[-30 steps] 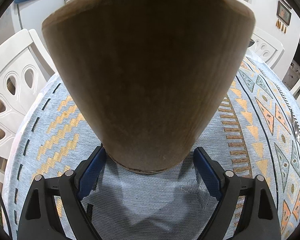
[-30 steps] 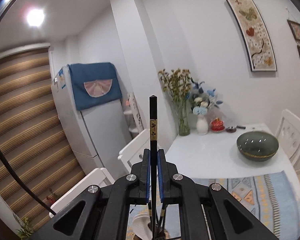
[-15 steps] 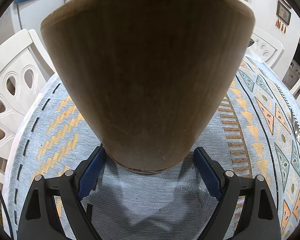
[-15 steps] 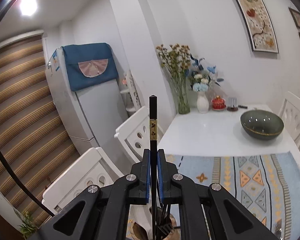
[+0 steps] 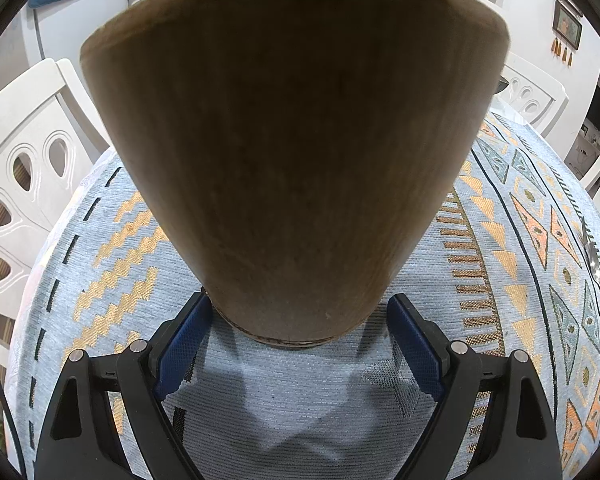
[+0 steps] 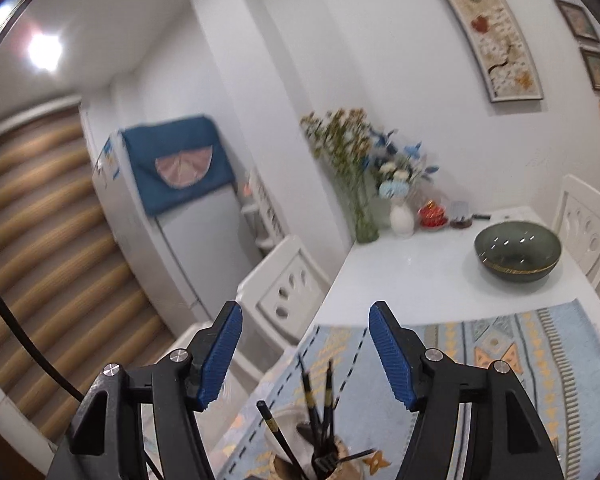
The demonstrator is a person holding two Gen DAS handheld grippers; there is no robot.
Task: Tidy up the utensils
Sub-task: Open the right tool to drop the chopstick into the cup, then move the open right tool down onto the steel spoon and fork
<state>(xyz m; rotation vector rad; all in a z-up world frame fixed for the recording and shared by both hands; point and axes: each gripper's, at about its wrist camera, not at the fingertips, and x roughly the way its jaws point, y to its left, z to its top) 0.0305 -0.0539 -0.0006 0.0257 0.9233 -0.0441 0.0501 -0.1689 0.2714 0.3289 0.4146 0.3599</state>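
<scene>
Our right gripper (image 6: 306, 354) is opening, having released the black chopstick (image 6: 278, 438) into the tall brown wooden holder (image 5: 296, 168), which our left gripper (image 5: 298, 346) steadies.

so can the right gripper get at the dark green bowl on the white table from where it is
Probably yes. The right gripper has nothing between its opening jaws, and the dark green bowl sits alone on the bare white table, beyond the patterned blue cloth, with nothing between.
</scene>
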